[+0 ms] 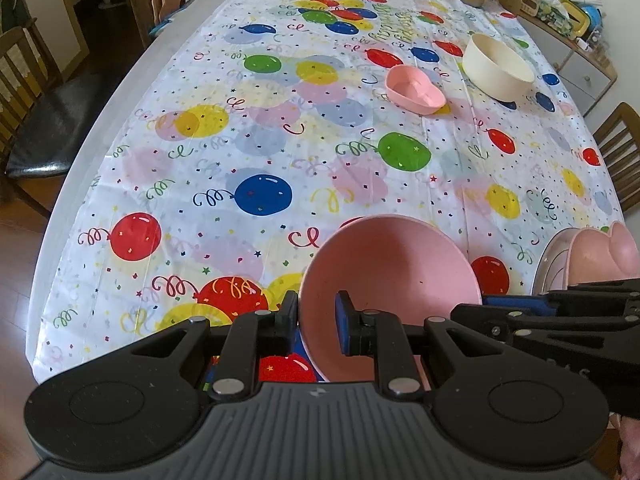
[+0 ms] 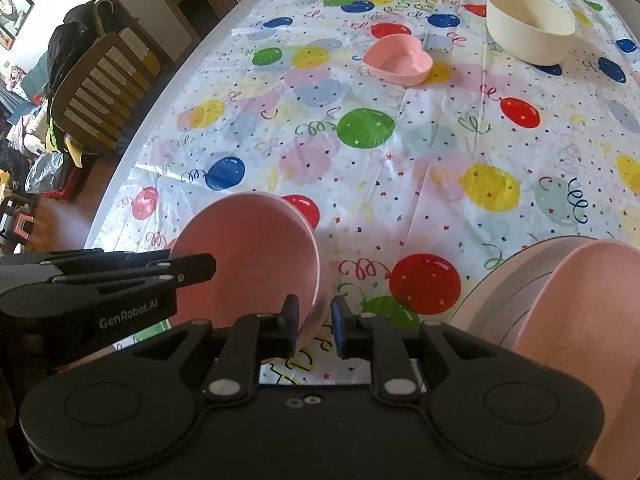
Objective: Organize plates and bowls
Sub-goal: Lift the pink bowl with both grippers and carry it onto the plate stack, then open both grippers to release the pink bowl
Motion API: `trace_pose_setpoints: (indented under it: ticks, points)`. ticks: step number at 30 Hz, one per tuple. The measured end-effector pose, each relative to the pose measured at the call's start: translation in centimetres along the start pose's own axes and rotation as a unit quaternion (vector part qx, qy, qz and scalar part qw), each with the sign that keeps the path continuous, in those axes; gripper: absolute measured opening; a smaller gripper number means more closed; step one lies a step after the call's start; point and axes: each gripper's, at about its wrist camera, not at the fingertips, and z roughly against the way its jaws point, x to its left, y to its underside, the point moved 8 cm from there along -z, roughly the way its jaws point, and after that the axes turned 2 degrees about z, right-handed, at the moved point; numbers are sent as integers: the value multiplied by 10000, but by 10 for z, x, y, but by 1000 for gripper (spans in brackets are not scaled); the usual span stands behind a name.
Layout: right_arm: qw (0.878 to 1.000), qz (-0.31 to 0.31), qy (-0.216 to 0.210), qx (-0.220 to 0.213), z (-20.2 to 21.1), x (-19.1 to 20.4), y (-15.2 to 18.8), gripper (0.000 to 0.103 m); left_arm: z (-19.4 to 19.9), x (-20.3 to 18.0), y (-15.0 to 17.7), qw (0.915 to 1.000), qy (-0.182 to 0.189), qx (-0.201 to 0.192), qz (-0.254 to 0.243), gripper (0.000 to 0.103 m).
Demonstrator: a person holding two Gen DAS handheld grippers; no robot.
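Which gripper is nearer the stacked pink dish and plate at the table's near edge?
Right. The right gripper sits just left of that stack; the left gripper, farther left, clamps the round pink bowl.

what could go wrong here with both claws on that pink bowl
1. Both the left claw and the right claw pinch only the thin rim of the tilted pink bowl; it could slip or twist out if they pull apart.
2. The stack at the right, a heart-shaped pink dish on a plate, sits close by; swinging the bowl over might knock it.
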Motion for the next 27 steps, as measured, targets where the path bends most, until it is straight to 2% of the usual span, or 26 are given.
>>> trace_pose_setpoints:
  ticks: [13,19,27]
  points:
    - [9981,184,-149,-566,42,-5,-9,26,38,-10,-13,9986,-118,-488,-135,19]
    - [9957,179,-164,-889,73,-17,-15,34,56,-38,-26,9965,-4,-777,-306,20]
    - [9919,10,17,-1267,113,-47,-25,37,72,-83,-47,9925,251,-1043,-590,20]
